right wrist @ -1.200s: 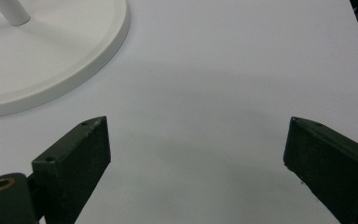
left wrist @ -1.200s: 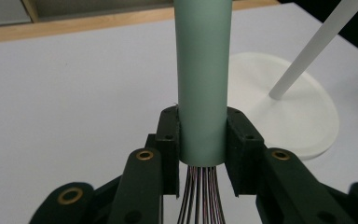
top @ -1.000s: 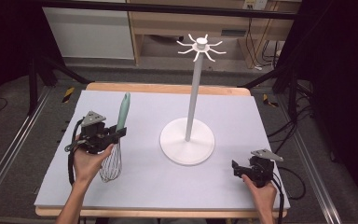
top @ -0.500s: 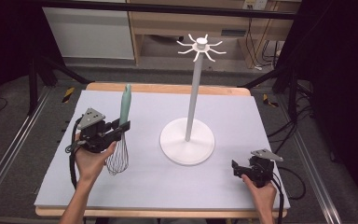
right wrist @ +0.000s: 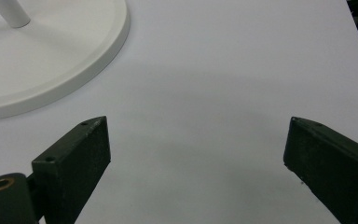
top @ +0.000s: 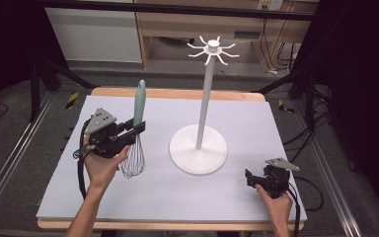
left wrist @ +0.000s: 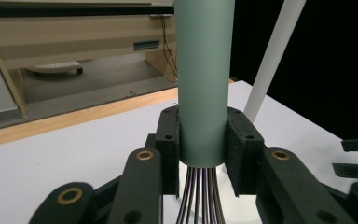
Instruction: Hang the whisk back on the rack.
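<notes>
Nearest the person, two hands come in over the front edge of the bench [top: 79, 197], each holding one claw. The right claw [top: 249, 176] sits low near the front right corner of the bench's pale mat, its jaws spread wide with nothing between them; in the right gripper view only bare mat lies between the two black pads [right wrist: 79, 158], and the round white base of the stand is cut off at the upper left. The left claw [top: 134, 129] is raised above the mat on the left side, and its jaws pinch the one whisk [top: 137, 128] low on its pale green handle, just above where the wires begin. The whisk stands upright, handle up, wire loops hanging below the jaws. In the left gripper view the handle's top runs out of frame and only the upper ends of the wires show. Farther back, near the middle of the bench, stands one white hook stand [top: 205, 98], with a round base, a slim pole and a ring of hooks at the top.
</notes>
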The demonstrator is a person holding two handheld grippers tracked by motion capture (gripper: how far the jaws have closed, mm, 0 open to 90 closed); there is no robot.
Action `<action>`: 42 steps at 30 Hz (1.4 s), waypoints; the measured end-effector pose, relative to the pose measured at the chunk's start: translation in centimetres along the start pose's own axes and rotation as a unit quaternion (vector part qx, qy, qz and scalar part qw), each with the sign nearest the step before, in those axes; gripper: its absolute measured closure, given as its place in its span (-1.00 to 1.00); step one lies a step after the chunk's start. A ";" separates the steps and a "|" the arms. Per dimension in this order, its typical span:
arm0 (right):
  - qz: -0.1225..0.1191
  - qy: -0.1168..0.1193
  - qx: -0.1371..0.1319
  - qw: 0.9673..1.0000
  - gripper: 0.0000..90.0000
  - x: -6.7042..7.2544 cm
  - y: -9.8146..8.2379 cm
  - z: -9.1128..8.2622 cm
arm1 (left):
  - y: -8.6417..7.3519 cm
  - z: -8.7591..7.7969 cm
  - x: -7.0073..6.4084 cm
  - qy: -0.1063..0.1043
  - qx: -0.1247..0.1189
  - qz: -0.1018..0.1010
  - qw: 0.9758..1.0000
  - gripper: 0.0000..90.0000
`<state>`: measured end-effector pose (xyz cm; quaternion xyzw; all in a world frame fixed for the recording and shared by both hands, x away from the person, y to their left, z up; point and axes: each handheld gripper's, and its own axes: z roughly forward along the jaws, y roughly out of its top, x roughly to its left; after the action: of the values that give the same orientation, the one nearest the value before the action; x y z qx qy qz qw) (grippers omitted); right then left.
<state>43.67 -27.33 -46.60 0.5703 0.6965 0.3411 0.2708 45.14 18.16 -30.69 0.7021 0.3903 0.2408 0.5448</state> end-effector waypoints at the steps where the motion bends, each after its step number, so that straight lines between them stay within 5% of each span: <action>1: 0.000 0.000 0.000 1.000 -0.83 0.0 0.0 0.0 | 0.2 0.1 -0.2 -0.001 0.000 0.003 1.000 0.53; 42: 0.007 -0.001 -0.003 1.000 -0.83 0.0 0.1 0.0 | 6.7 1.8 -3.6 -0.033 -0.032 0.055 0.997 0.53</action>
<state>43.69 -27.35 -46.52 0.5748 0.6911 0.3444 0.2709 46.34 13.55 -24.55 0.7124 0.3252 0.2595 0.5651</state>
